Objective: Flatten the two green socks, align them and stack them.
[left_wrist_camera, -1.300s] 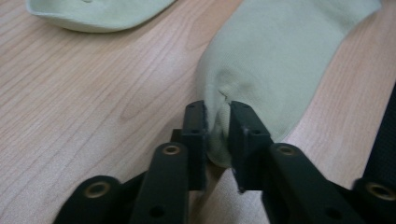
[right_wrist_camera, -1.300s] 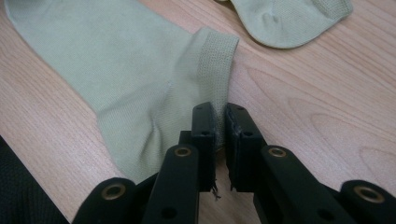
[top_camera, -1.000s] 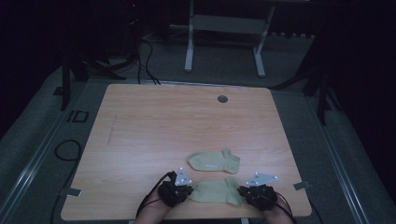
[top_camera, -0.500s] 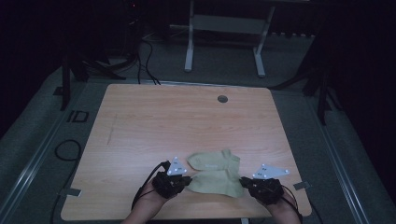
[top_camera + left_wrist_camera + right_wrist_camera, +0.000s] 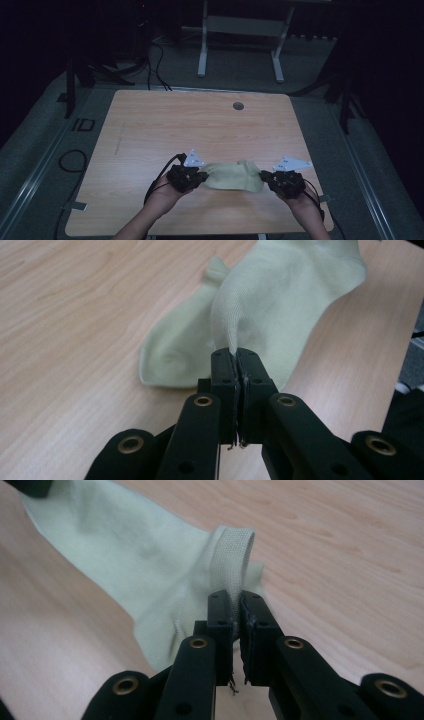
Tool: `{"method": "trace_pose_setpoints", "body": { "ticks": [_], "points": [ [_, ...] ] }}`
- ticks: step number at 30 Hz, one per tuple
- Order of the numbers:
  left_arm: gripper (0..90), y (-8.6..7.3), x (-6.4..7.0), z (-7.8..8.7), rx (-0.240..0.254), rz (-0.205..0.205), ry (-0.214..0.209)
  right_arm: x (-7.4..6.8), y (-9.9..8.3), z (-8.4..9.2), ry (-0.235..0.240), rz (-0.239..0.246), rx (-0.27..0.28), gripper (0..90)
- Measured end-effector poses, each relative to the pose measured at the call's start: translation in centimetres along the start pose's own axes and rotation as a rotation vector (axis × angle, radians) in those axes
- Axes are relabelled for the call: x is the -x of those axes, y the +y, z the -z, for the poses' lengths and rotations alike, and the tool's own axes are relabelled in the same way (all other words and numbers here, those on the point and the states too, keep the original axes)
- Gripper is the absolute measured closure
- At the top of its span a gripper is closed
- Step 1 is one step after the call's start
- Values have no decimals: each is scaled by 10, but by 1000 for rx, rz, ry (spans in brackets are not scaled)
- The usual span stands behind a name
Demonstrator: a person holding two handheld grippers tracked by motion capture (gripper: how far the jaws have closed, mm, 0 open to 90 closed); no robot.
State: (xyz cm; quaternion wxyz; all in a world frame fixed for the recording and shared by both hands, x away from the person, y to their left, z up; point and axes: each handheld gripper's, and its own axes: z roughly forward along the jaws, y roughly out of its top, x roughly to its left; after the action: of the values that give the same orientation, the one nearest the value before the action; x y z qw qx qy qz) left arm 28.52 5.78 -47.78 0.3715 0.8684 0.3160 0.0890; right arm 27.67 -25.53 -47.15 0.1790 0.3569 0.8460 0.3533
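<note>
Two pale green socks in play, near front edge of the surface (image 5: 150, 130). Upper sock (image 5: 295, 295) is suspended between both tools, directly over lower sock (image 5: 172, 352), which lies flat on the wood. Left tool (image 5: 235, 357): jaws together, clamped on a small pinch of the upper sock's toe end; fabric drawn to a point at the bite. Right tool (image 5: 234, 605): jaws clamped on the ribbed cuff band (image 5: 231, 555), which loops up above the tips. In the high view, left tool (image 5: 187, 176) and right tool (image 5: 282, 181) sit well apart w/ the upper sock (image 5: 232, 176) spanning the gap. Judgement: step in hand looks like laying one sock onto its mate for pairing; alignment not yet complete, as lower sock's toe and heel tab protrude to one side in the left gripper view. Risks: (1) left bite is thin, so any added tension btwn tools could pull the toe free, dropping that end askew; (2) uneven lowering would leave cuffs/toes offset; (3) dragging the held sock across the lower one could shift or bunch it; (4) releasing one side early would let the sock fold on itself.
</note>
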Motion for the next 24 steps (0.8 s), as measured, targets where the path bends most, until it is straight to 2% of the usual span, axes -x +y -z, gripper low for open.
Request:
{"method": "trace_pose_setpoints", "body": {
  "ticks": [3,10,13,14,16,17,19,22,23,24],
  "points": [
    [876,7,-7,-6,-15,0,-2,6,6,-5,-15,0,-8,841],
    [875,12,-24,-21,-49,26,4,19,11,-22,-13,-37,-35,841],
    [875,9,-35,-34,-82,50,-4,23,9,-37,-7,-47,-64,841],
    [875,8,-37,-38,-86,52,9,23,8,-41,-3,-53,-74,841],
    [875,6,-39,-41,-95,56,4,23,7,-45,2,-56,-79,841],
    [875,4,-41,-48,-109,52,18,23,6,-49,5,-63,-86,841],
    [875,2,-45,-54,-115,71,0,25,1,-62,15,-77,-115,841],
    [874,-2,-49,-62,-135,87,2,28,-4,-73,12,-91,-139,841],
    [874,-3,-51,-64,-144,88,17,29,-6,-75,8,-90,-146,840],
    [874,-5,-53,-66,-148,95,10,30,-8,-78,4,-91,-152,840]
  ]
}}
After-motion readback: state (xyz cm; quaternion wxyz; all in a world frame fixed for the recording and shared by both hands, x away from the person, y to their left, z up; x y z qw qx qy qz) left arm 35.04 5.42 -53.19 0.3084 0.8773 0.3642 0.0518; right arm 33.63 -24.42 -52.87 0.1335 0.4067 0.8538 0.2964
